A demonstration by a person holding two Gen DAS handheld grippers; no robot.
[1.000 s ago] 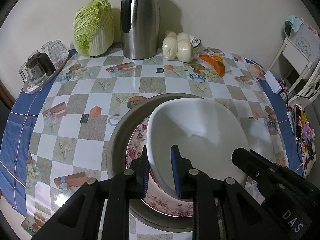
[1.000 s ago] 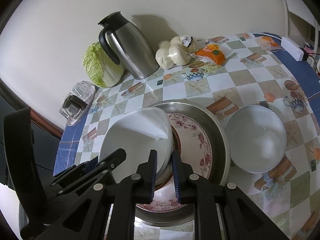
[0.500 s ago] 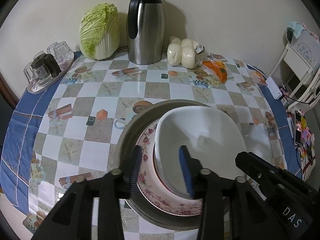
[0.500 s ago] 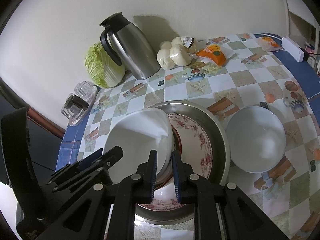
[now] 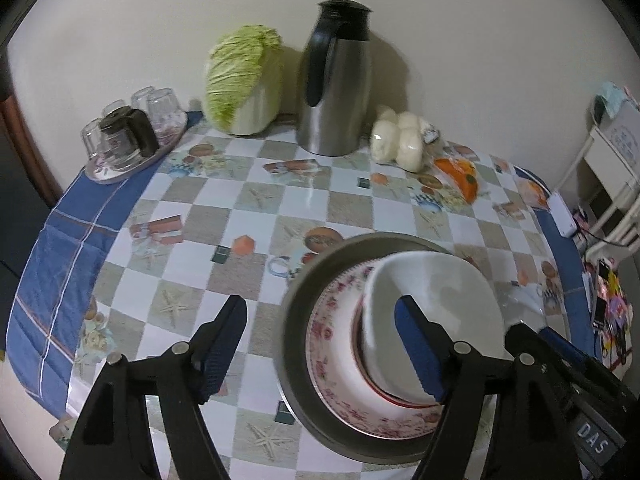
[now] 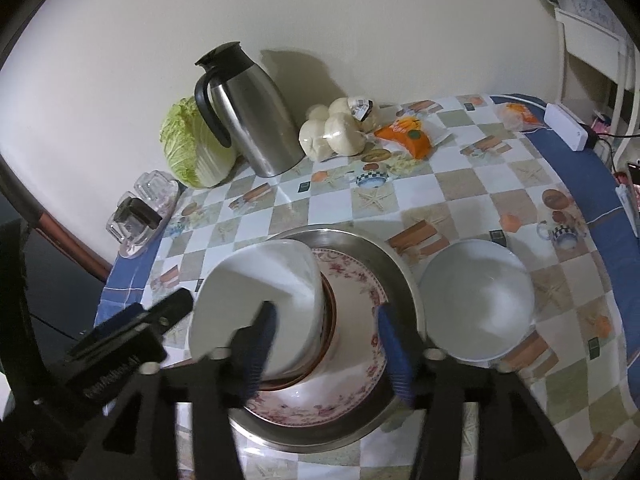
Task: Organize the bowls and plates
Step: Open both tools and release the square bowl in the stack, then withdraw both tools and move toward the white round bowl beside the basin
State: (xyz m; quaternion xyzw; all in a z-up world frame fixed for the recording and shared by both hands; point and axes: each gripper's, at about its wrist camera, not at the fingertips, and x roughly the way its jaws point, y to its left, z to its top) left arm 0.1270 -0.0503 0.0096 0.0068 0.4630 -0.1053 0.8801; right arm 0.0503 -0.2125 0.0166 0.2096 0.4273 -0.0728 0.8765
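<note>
A white square-sided bowl (image 5: 436, 300) (image 6: 260, 288) rests on a red-rimmed dish, on a floral plate (image 5: 336, 356) (image 6: 360, 284), inside a round metal pan (image 5: 296, 312) (image 6: 400, 264). My left gripper (image 5: 320, 346) hangs just above the pan's left side, jaws opening. One pad is over the bowl's inside and the other is left of the pan, neither pressing. My right gripper (image 6: 326, 350) is blurred, jaws opening, astride the bowl's right wall and the plate without gripping. A round white bowl (image 6: 476, 300) stands on the table right of the pan.
Along the wall stand a cabbage (image 5: 244, 80), a steel jug (image 5: 336, 84), bagged buns (image 5: 400, 140) and an orange packet (image 5: 460, 172). A tray of glasses (image 5: 128, 140) sits at the far left. A white power strip (image 6: 568, 124) lies near the table's right edge.
Both grippers were shut on the white bowl's rim; the left opened first and drew back and up, then the right opened. The bowl stays on the stack.
</note>
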